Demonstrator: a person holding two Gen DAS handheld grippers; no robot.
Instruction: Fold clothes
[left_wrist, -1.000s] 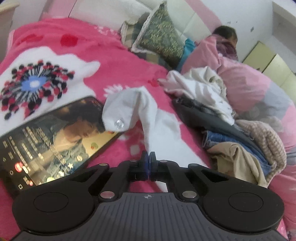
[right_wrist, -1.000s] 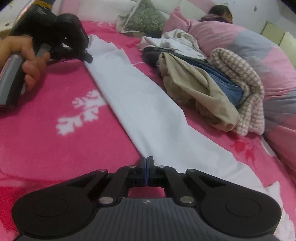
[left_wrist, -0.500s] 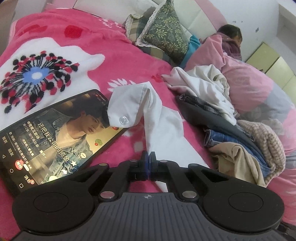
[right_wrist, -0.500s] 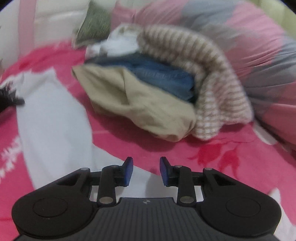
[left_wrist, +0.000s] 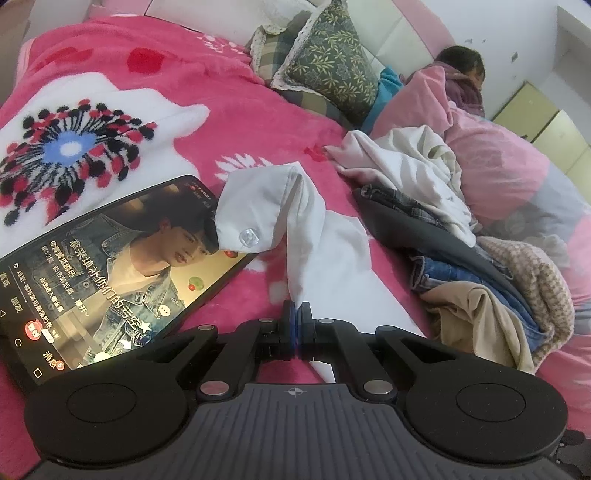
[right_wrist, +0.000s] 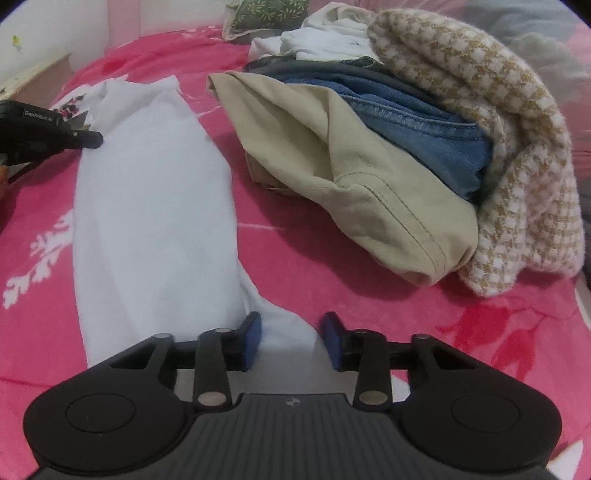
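Between the closing right gripper (right_wrist: 291, 339): white garment (right_wrist: 155, 221).

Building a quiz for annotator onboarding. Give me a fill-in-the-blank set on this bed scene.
1. The left gripper is shut on the ____ garment.
2. The cuff button lies over a corner of the lit ____.
3. In the clothes pile, the blue jeans sit between the beige trousers and the ____ knit.
4. The right gripper has ____ cloth between its blue pads.

Missing: white; phone; houndstooth; white
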